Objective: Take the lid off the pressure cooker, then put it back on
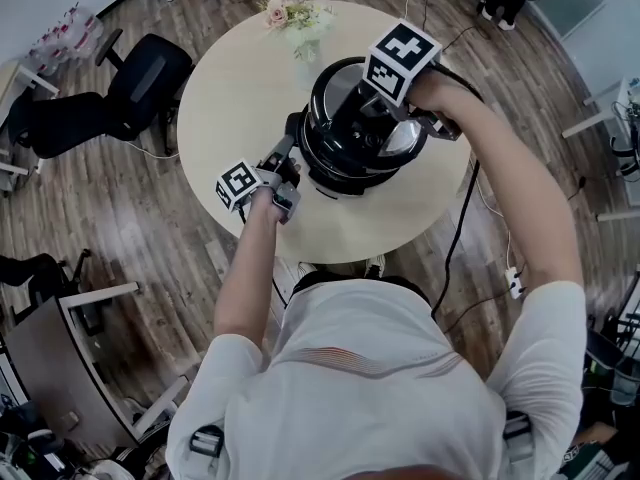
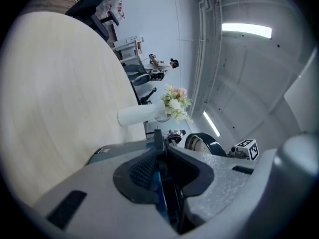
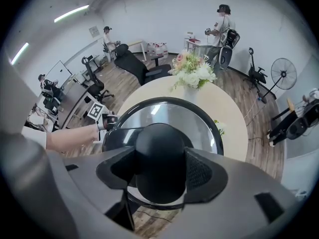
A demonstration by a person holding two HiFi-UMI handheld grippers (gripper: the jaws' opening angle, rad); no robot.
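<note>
A black pressure cooker (image 1: 335,168) stands on the round pale table (image 1: 235,78). Its glass lid (image 3: 174,116) with a black rim sits just above the pot, slightly tilted. My right gripper (image 3: 162,171) points steeply down and is shut on the lid's black knob (image 3: 160,151); in the head view the right gripper (image 1: 390,116) is over the pot under its marker cube. My left gripper (image 1: 288,160) lies level at the cooker's left side and is shut on the side handle (image 1: 295,133). The left gripper (image 2: 162,171) shows only a thin dark part between its jaws.
A white vase of flowers (image 1: 298,20) stands at the table's far edge behind the cooker. A black power cable (image 1: 458,230) hangs off the table's right side. A black office chair (image 1: 145,78) is at the left, and people stand far off (image 3: 223,26).
</note>
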